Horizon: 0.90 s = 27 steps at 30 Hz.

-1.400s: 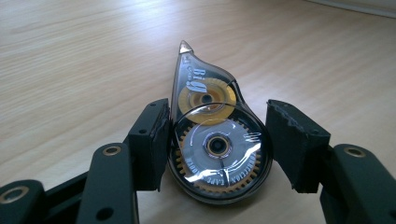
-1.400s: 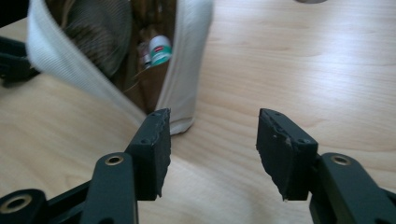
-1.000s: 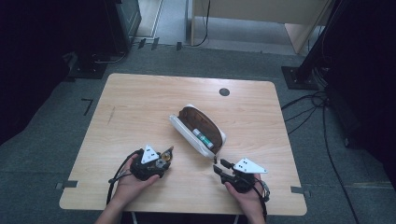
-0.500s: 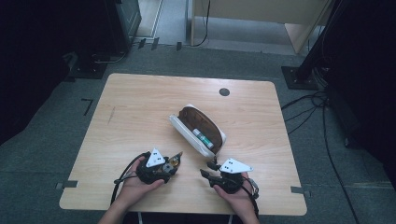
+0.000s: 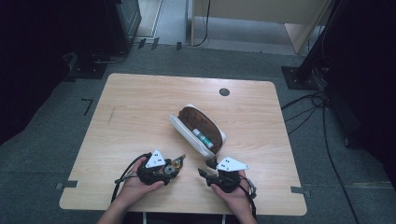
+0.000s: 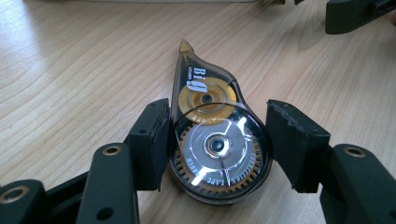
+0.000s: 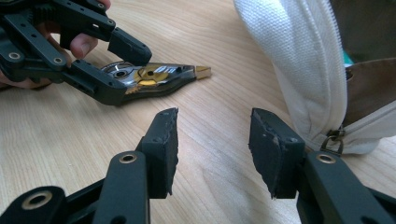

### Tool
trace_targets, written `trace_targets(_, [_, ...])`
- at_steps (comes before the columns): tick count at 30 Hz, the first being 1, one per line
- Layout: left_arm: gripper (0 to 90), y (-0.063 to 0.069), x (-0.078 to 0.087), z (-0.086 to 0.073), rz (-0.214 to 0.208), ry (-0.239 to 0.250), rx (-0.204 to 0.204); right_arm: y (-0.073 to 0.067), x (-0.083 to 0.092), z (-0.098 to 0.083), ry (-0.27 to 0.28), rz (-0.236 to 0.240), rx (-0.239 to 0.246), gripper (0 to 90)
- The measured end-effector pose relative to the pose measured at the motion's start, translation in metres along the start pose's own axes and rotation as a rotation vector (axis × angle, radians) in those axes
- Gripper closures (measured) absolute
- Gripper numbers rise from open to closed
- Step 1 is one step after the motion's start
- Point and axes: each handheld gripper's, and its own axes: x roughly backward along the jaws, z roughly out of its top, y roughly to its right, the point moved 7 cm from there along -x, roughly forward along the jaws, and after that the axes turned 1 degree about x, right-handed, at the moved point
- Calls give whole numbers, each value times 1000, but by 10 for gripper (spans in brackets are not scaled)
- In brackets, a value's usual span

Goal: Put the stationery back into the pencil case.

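on the left of the wooden table [image 5: 140, 107], the left gripper [image 5: 173, 164] has slid inward along the near edge since a second ago and now sits close to its partner; its claw is clamped on the correction tape dispenser [image 6: 212, 144], one pad flat against the casing and the other at its far edge, though whether that one presses fully is hard to tell; the dispenser lies flat on the wood, its amber tip pointing toward the pouch; in the middle, the white pencil pouch [image 5: 198, 130] lies unzipped and gaping, a green-and-white tube [image 5: 203, 138] inside, its place unchanged from the earlier frames; to the right, the right gripper [image 5: 208, 169] has also drawn in toward the centre, and its jaws have just been opening; they stand apart with bare wood between them, the pouch's near corner and zip pull [image 7: 333, 139] just beside the right pad; judged from this, the two hands have closed in for a next step: likely the right steadies the pouch's mouth while the left carries the dispenser in.
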Motion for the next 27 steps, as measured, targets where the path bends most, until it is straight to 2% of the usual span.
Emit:
trace_targets(3, [422, 3, 1, 1, -7, 10, 2, -4, 1, -1, -2, 20, 20, 516])
trace_targets(11, [422, 3, 5, 7, 5, 37, -8, -3, 2, 0, 11, 56, -14, 507])
trace_targets(16, [422, 1, 7, 7, 7, 37, -1, -5, 0, -1, -1, 49, 7, 503])
trace_targets(23, [422, 2, 10, 9, 8, 53, 2, -4, 1, 0, 10, 69, -19, 499])
trace_targets(27, [422, 1, 11, 10, 3, 55, -1, -4, 0, 0, 6, 72, -13, 497])
